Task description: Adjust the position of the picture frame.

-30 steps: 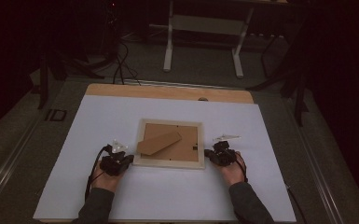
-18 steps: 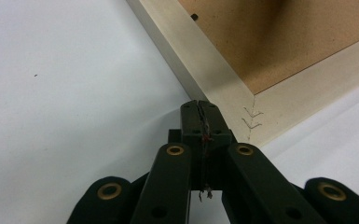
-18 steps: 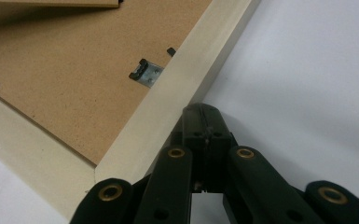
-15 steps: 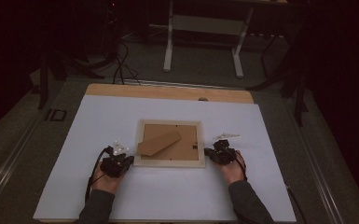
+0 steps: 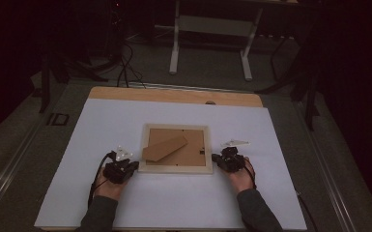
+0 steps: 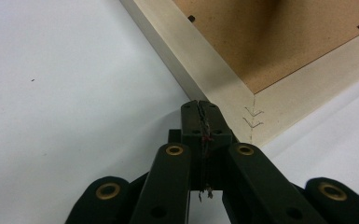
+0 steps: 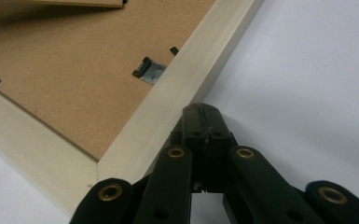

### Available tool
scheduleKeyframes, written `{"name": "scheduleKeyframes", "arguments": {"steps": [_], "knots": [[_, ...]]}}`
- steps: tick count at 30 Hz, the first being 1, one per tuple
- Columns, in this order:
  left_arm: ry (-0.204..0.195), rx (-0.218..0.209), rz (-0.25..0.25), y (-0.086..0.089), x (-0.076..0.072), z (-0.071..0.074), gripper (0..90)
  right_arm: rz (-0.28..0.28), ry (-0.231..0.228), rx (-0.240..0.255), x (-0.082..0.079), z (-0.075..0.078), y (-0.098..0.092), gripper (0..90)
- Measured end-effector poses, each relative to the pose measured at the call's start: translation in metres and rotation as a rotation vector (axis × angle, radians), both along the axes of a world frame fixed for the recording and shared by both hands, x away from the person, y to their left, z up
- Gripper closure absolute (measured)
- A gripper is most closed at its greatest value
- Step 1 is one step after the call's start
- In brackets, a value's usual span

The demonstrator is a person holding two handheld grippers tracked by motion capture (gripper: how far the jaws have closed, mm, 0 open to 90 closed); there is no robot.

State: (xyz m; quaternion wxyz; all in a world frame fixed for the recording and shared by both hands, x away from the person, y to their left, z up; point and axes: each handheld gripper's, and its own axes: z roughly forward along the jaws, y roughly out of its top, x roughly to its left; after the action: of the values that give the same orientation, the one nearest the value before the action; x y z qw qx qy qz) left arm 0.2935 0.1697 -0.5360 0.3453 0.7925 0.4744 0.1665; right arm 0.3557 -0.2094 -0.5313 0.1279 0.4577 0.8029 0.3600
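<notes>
Dim room w/ a white table, wood edge at the far side. Left gripper rests on the table at the near-left corner of the picture frame, jaws pressed together, nothing between; tip just beside the frame's pale border. Frame lies face down mid-table, brown backing board up, stand flap across it. Right gripper at the frame's right edge near the corner, jaws also pressed together, tip against the border, close to a metal clip.
</notes>
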Motion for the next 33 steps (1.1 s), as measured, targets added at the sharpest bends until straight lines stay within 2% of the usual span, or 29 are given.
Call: {"name": "scheduleKeyframes", "arguments": {"steps": [3, 9, 19, 26, 30, 33], "knots": [[-0.001, -0.008, 0.001, 0.001, 0.001, 0.0, 90.0, 0.0, -0.024, 0.006, -0.005, 0.001, -0.001, 89.9], [0.0, -0.021, 0.012, 0.005, 0.002, 0.0, 81.6, -0.014, -0.084, 0.038, -0.019, 0.009, -0.005, 88.1], [-0.009, -0.033, 0.039, 0.011, 0.0, 0.003, 69.2, -0.006, -0.102, 0.034, -0.031, 0.01, -0.008, 80.1], [-0.008, -0.069, 0.061, 0.019, -0.002, 0.007, 60.9, 0.014, -0.104, 0.037, -0.031, 0.012, -0.008, 70.9], [-0.02, -0.094, 0.065, 0.024, -0.004, 0.011, 58.3, 0.025, -0.103, 0.048, -0.03, 0.014, -0.008, 65.4], [-0.026, -0.096, 0.065, 0.026, -0.005, 0.013, 56.5, 0.029, -0.1, 0.054, -0.029, 0.015, -0.009, 62.4]]}}
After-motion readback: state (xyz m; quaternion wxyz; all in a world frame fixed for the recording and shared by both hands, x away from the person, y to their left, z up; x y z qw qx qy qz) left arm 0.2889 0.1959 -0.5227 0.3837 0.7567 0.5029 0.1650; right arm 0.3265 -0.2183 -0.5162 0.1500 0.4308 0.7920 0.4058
